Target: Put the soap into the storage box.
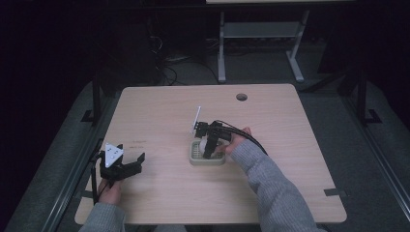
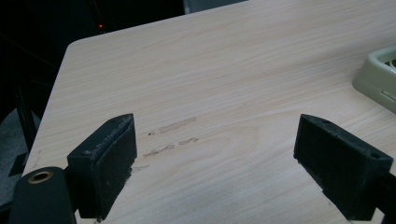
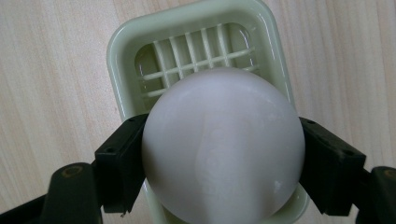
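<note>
Overhead dim, apparently ball (image 3: pixel 223 147), fingers (image 3: pixel 119 163) clamping

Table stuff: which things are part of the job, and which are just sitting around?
Part of the job:
- white ball, gripped by the right gripper
- pale green tray with a grid floor, right under the ball

Just there:
- left gripper, open over bare table
- grey frame on the floor beyond the table

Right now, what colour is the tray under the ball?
Pale green tray, with a gridded floor; clearest in the right gripper view.
</note>
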`<state>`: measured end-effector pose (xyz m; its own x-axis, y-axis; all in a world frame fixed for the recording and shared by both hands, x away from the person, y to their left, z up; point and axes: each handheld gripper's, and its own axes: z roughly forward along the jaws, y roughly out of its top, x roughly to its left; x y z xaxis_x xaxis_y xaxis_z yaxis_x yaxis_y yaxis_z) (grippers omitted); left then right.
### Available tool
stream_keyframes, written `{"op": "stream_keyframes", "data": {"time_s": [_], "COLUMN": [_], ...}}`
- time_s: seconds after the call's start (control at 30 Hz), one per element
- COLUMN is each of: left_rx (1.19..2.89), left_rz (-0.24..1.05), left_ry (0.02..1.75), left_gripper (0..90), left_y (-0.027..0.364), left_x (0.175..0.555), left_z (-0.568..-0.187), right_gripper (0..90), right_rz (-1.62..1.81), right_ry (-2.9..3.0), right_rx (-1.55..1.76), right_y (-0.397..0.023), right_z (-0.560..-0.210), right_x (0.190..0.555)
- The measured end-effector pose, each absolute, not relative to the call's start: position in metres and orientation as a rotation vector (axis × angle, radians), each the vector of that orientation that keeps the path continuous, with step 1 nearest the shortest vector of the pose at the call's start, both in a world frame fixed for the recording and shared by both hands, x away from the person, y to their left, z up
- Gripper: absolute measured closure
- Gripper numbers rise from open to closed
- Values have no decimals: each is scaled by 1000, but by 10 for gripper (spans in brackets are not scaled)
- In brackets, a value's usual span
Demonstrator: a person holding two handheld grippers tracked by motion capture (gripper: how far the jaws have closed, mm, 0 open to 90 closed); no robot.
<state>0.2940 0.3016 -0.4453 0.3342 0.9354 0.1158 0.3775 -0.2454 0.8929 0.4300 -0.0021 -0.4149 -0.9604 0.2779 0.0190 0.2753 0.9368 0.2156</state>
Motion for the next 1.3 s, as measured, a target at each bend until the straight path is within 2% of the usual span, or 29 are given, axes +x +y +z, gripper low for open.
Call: {"op": "stream_keyframes", "data": {"time_s": [1.0, 1.3], "left_rx": [1781, 1780], "left_rz": [883, 883], "left_ry": [1169, 1168], "left_gripper": [128, 128], "left_y": [302, 302], "left_x": [294, 294], "left_z": [-445, -444], "right_gripper": [234, 209], "right_rz": [332, 375], "right_ry": [3075, 3068], "right_rx": [450, 449], "right_y": [-1, -4], "right_z": [-413, -407], "right_x": [428, 426]}}
